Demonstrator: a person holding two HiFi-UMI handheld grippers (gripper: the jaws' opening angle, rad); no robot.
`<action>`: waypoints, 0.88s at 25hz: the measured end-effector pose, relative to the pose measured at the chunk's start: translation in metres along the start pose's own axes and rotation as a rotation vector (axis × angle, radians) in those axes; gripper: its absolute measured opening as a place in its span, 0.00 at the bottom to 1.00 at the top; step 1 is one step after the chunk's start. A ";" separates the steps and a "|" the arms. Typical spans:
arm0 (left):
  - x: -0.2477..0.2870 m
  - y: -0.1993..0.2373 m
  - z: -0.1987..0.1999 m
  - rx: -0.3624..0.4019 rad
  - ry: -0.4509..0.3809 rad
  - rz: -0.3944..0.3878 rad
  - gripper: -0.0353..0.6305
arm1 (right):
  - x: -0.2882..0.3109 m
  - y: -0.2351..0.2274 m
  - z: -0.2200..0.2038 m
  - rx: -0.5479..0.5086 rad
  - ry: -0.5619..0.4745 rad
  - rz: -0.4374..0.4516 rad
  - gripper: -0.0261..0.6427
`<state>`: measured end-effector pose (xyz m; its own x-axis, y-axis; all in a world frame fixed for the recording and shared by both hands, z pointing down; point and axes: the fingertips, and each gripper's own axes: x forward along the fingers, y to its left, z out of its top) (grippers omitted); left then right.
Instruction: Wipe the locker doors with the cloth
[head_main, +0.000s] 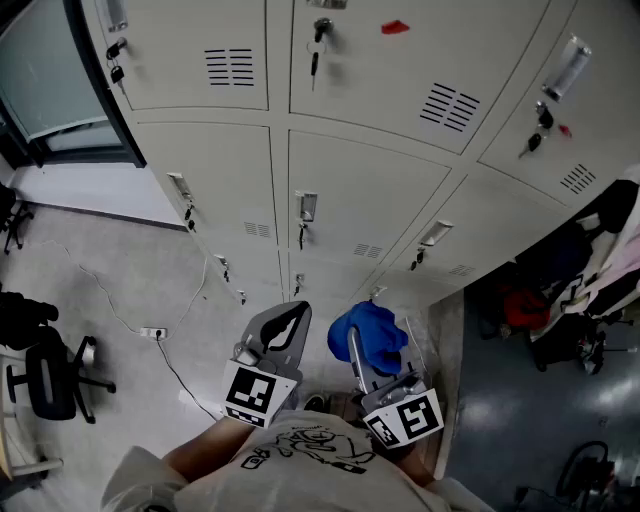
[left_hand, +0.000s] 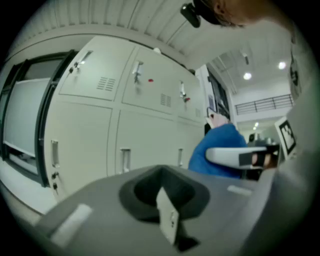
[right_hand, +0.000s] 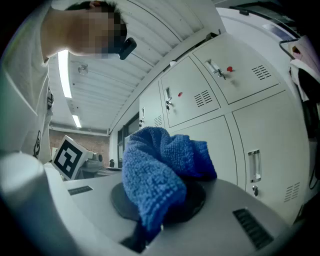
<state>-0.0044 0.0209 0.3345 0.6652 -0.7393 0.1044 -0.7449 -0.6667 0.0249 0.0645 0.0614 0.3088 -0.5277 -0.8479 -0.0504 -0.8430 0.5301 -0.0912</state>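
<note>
Head view: looks steeply down a bank of locker doors (head_main: 355, 190), all shut. Shows the left gripper (head_main: 290, 322) and right gripper (head_main: 362, 348) side by side near the bottom edge of the bank, over the floor. Blue cloth (head_main: 378, 330) bunched at the right gripper's tip, near the lowest middle door but apart from it. Keys (head_main: 316, 58) hang from the locks; handles (head_main: 306, 208) stand proud at each door's edge; a red mark (head_main: 395, 27) sits on a top-row door.

Left gripper view: jaws closed together with nothing between them. Door fronts fill the left side; cloth and right gripper show at the right edge, clear of the doors.

Right gripper view: jaws clamped on one fold of the cloth; the rest stands up as a loose lump above them. Doors lie ahead and to the right, not in contact.

Judgement: step in hand is bringing cloth to door, with no wiping contact yet.
- Best to turn the right gripper so a broad face of the cloth meets the panel, not the jaw tips; a bare jaw on paint would scrape.
- Press lightly; thin door panels probably flex and rattle.
- Work each door from top edge to bottom edge in overlapping passes; go around keys and handles, since a terry loop could snag a key.
- Keep the left gripper clear, or rest it on the door's edge to steady it.
- Give the red mark extra passes if it is a smear; cannot tell from here.
</note>
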 end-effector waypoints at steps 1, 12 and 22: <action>0.001 0.010 0.001 0.000 -0.003 0.000 0.06 | 0.011 0.001 0.000 -0.007 0.001 -0.003 0.09; 0.040 0.091 0.023 0.065 0.032 -0.002 0.06 | 0.114 -0.021 0.031 -0.331 -0.008 -0.040 0.09; 0.081 0.147 0.114 0.140 -0.047 0.089 0.06 | 0.218 -0.023 0.106 -0.790 -0.033 -0.006 0.09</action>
<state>-0.0540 -0.1473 0.2336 0.6008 -0.7977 0.0529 -0.7889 -0.6023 -0.1219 -0.0207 -0.1363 0.1948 -0.5300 -0.8440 -0.0823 -0.6763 0.3621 0.6415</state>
